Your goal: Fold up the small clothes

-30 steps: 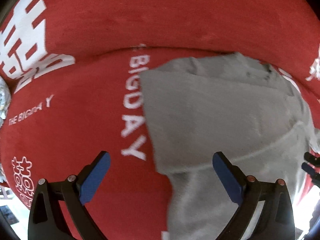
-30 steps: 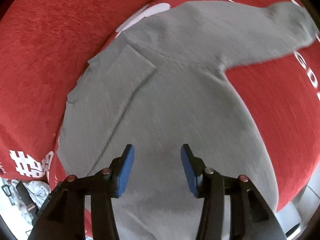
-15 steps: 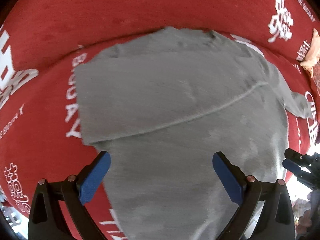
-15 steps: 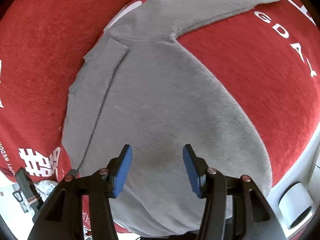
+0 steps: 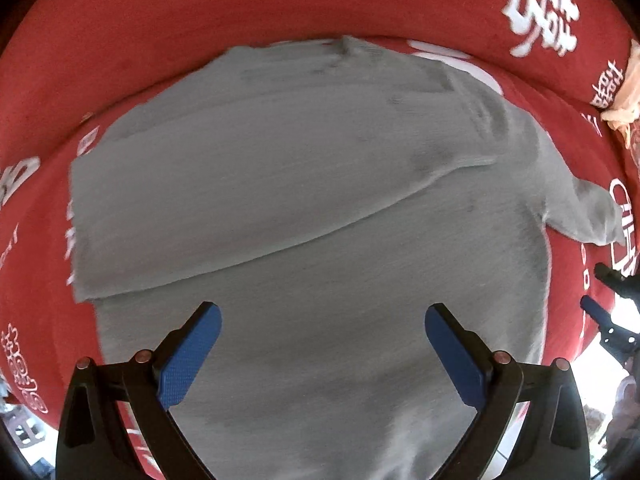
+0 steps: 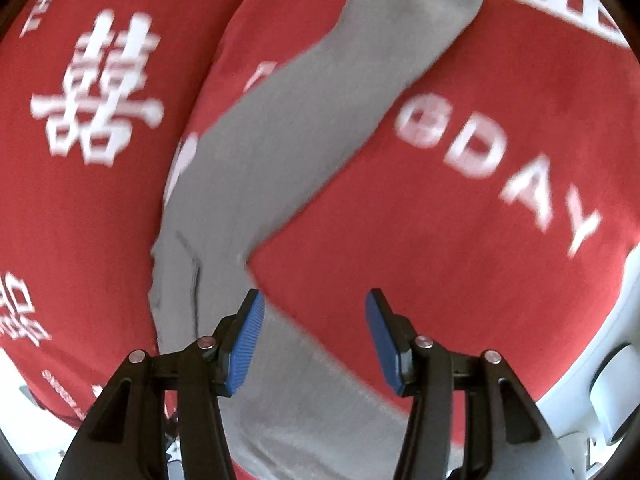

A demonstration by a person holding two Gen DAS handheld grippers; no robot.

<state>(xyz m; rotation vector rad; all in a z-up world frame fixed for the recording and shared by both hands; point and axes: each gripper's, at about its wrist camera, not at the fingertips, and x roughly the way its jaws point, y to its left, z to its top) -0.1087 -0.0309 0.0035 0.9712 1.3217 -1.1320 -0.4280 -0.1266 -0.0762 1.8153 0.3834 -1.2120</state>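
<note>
Both grippers are hanging above the grey top [image 5: 312, 216], which is lying on the red cloth [image 5: 280, 4]. Left gripper [image 5: 322, 350] is standing wide, empty, over its middle; right gripper [image 6: 312, 340] is gaping half-wide, empty, beside the sleeve [image 6: 320, 120]. Blur is smearing the cloth's white lettering [image 6: 496, 176], and the sleeve's end is running out of view.

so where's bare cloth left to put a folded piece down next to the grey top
Bare red cloth lies right of the grey top's sleeve around the DAY lettering, and beyond the top's far edge. The peach item crowds the far right.
</note>
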